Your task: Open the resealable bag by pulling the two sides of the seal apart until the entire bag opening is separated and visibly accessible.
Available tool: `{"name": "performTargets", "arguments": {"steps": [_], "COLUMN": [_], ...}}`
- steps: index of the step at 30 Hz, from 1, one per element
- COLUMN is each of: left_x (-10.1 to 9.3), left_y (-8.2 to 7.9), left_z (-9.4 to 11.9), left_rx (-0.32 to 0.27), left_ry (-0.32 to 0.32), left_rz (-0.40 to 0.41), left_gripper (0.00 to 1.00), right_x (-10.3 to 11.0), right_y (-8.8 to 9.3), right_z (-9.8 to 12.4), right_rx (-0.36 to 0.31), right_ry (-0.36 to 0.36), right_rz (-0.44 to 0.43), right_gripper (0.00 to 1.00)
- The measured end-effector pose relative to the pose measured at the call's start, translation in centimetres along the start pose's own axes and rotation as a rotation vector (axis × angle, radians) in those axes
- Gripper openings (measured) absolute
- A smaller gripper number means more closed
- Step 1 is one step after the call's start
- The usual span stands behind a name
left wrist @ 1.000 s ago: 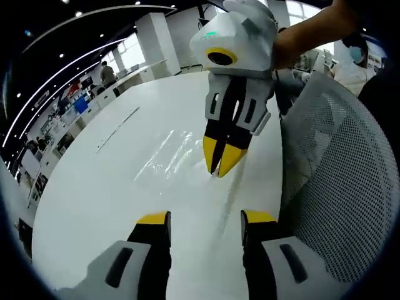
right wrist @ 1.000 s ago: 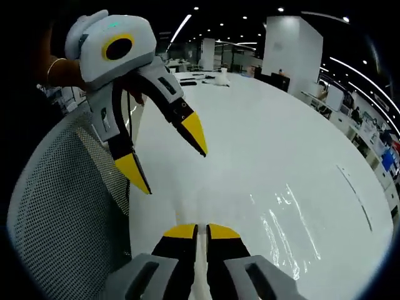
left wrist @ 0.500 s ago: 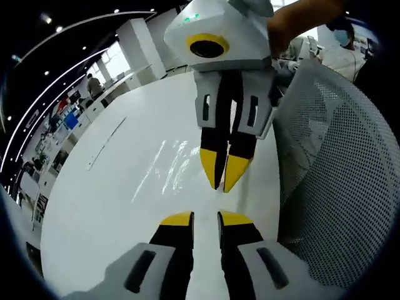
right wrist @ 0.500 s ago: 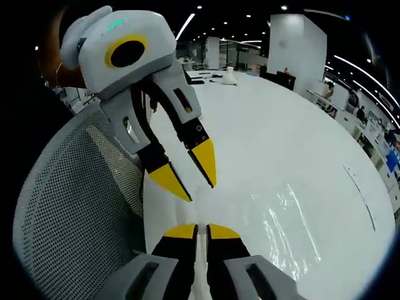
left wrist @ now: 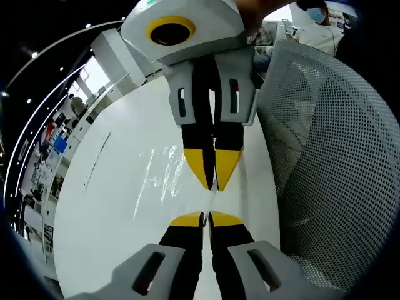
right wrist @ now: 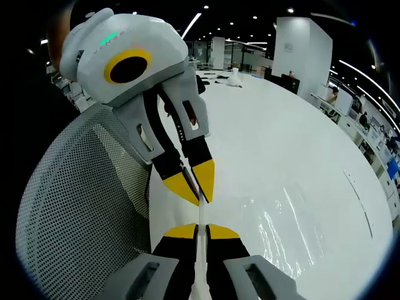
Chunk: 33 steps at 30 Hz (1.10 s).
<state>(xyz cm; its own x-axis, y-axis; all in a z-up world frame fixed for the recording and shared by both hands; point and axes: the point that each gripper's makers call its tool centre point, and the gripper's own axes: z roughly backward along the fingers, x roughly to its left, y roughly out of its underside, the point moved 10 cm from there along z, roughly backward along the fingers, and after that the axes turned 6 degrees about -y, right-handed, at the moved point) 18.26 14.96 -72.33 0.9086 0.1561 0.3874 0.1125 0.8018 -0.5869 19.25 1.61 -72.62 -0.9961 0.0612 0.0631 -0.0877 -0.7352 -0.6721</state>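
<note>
A clear resealable bag (left wrist: 160, 179) lies flat on the white table (left wrist: 112, 219), glinting in the light. One edge of it is lifted near the table's side. My left gripper (left wrist: 207, 219) is shut on that raised edge. Just beyond it, my right gripper (left wrist: 212, 181) points down from above and pinches the same edge, tips nearly touching mine. In the right gripper view the bag (right wrist: 281, 228) spreads to the right. There my right gripper (right wrist: 201, 230) is shut on a thin strip of film, and my left gripper (right wrist: 200, 195) meets it tip to tip.
A grey mesh chair back (left wrist: 331, 156) stands right against the table's side, close to both grippers (right wrist: 81, 206). The white table (right wrist: 269, 137) stretches far beyond the bag. Small objects (right wrist: 234, 77) sit at its distant end. Office desks and people are in the background.
My left gripper's jaws went from wide open to shut on the bag's edge. The two grippers have drawn together until their tips almost meet. The right gripper stayed shut.
</note>
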Motion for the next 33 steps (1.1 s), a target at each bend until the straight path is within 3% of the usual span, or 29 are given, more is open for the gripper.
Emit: {"name": "performTargets", "arguments": {"steps": [2,8,18,33], "left_x": [-0.3,-0.3,-0.6,-0.5], "left_y": [0.1,0.1,0.2,-0.2], "left_z": [-0.1,-0.2,0.0,0.1], "left_rx": [-0.007,-0.021,-0.026,-0.018], "left_ry": [0.051,0.057,0.079,0.054], "left_rz": [-0.04,-0.036,-0.049,0.02], "left_gripper": [0.0,0.0,0.0,0.0], "right_x": [0.2,1.0,1.3,1.4], "right_y": [0.1,0.5,0.0,-0.2], "right_z": [-0.1,-0.7,-1.2,-1.4], "right_rx": [0.008,0.03,0.013,0.055], "right_ry": [0.016,0.079,0.08,0.077], "right_rz": [0.009,0.053,0.096,0.152], "right_gripper": [0.0,0.04,0.02,0.0]}}
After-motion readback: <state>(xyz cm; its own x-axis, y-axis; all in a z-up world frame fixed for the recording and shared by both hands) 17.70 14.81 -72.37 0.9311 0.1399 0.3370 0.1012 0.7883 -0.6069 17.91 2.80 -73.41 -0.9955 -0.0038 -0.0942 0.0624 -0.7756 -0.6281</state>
